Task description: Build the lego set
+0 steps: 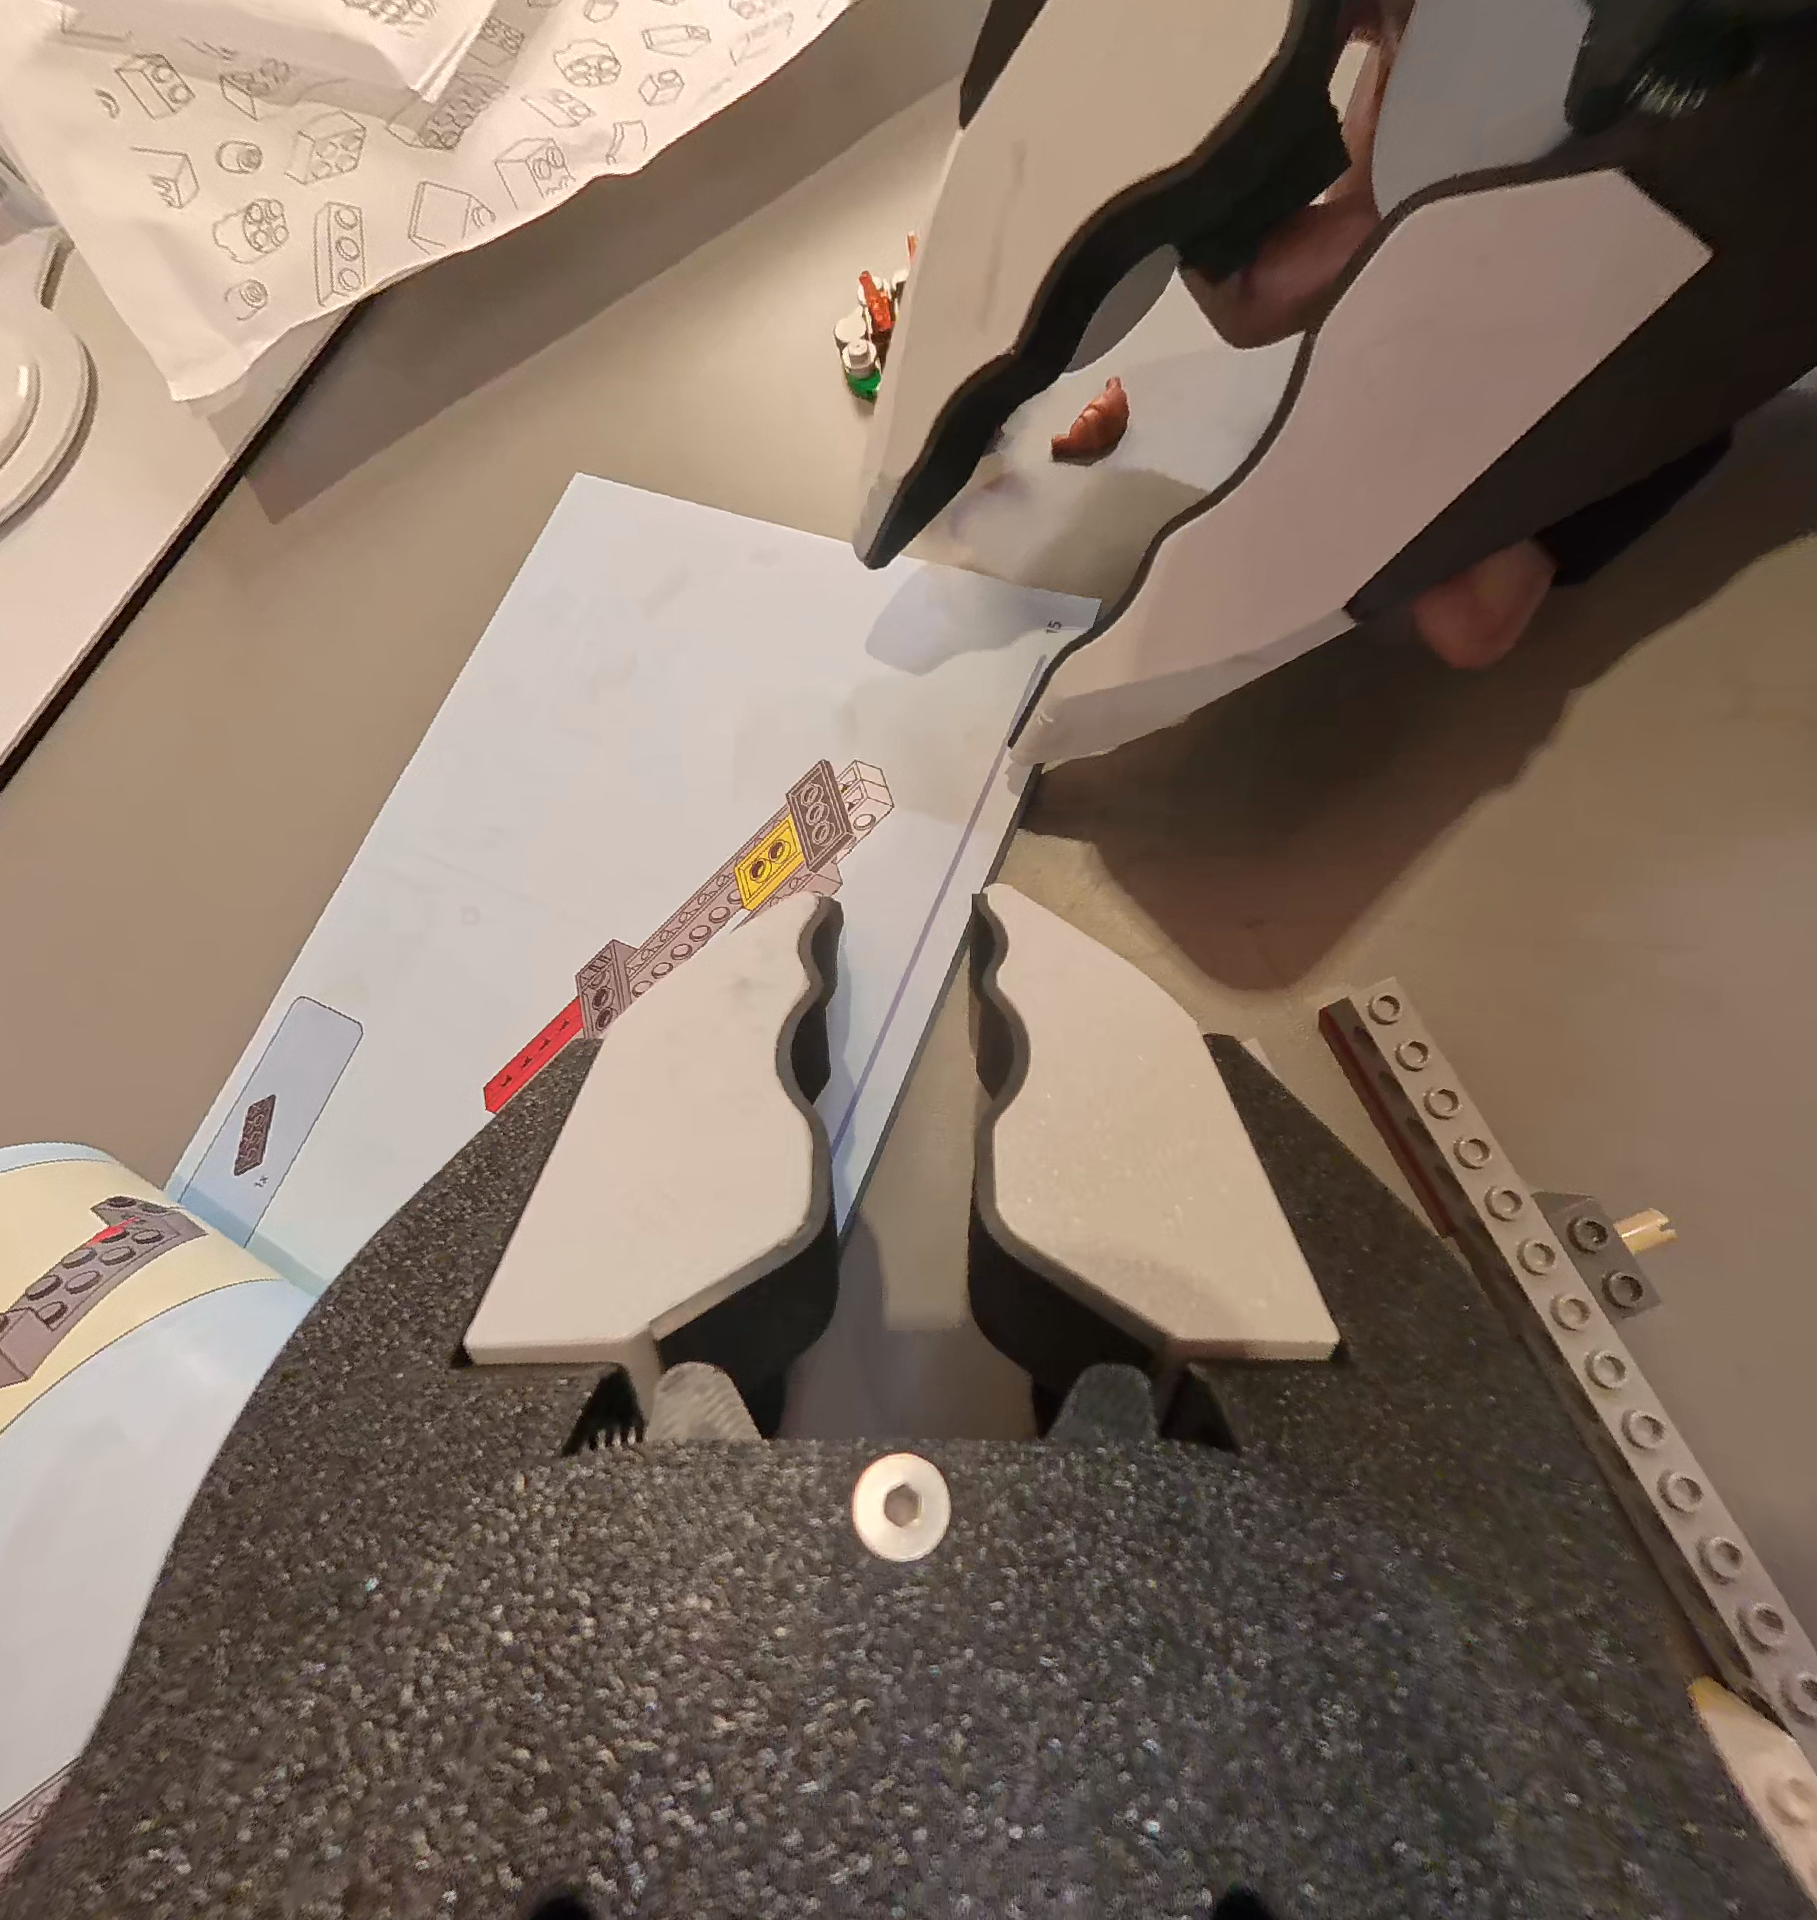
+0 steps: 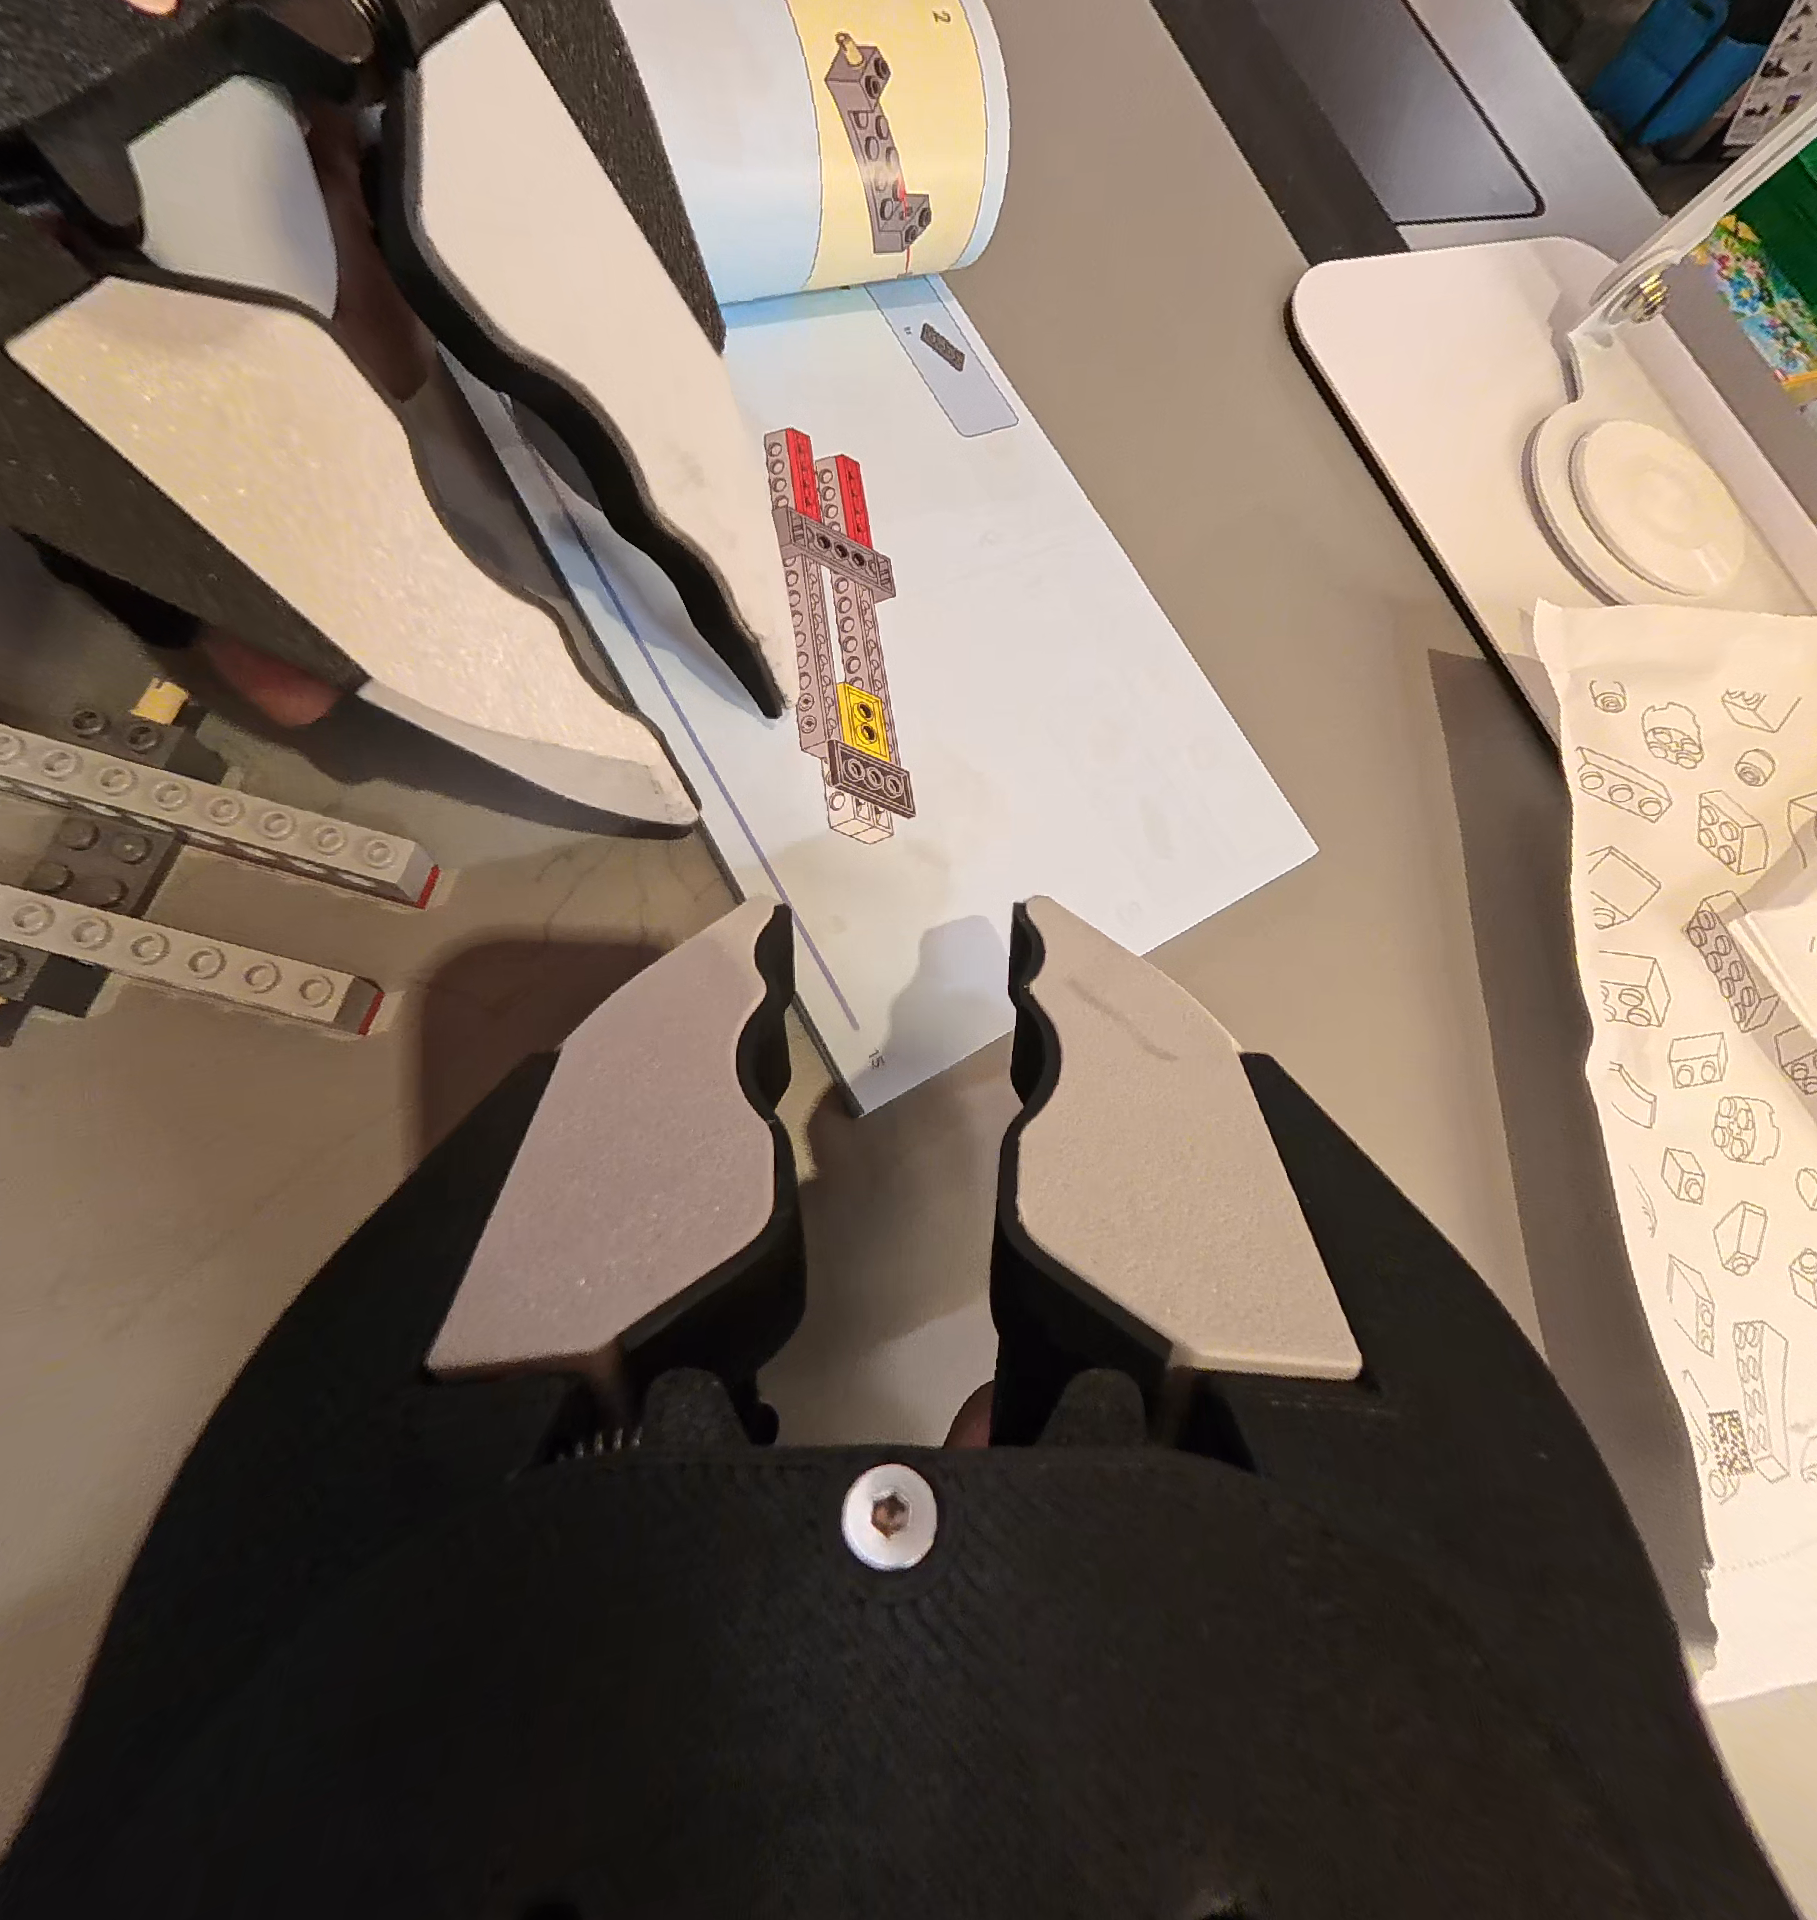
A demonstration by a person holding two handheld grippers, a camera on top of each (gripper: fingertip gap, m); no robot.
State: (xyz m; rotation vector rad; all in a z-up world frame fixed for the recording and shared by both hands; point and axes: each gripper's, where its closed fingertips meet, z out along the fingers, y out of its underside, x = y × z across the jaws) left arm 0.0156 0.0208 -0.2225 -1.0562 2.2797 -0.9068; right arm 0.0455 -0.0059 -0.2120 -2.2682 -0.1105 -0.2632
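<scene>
Paper booklet [image 1: 675,727] lies open and flat on the counter [image 1: 208,779], thin, light and floppy, best pinched at its free edge, with both left tongs [image 1: 906,914] and right tongs [image 2: 896,920] parted and empty above it.

I count one open booklet [image 2: 1039,727], two long grey studded beams [image 2: 187,810], two grippers [image 2: 893,935], one printed paper sheet [image 2: 1714,1039].

Grey table [image 2: 1143,187] w/ open instruction booklet [image 2: 1039,727], far pages curled. Grey studded beams [image 2: 187,810] beside it. White bag [image 2: 1714,1039] printed w/ brick outlines. White tray [image 2: 1423,364] w/ round disc [image 2: 1652,520]. Small loose pieces [image 1: 868,332]; brown piece [image 1: 1091,421].
</scene>
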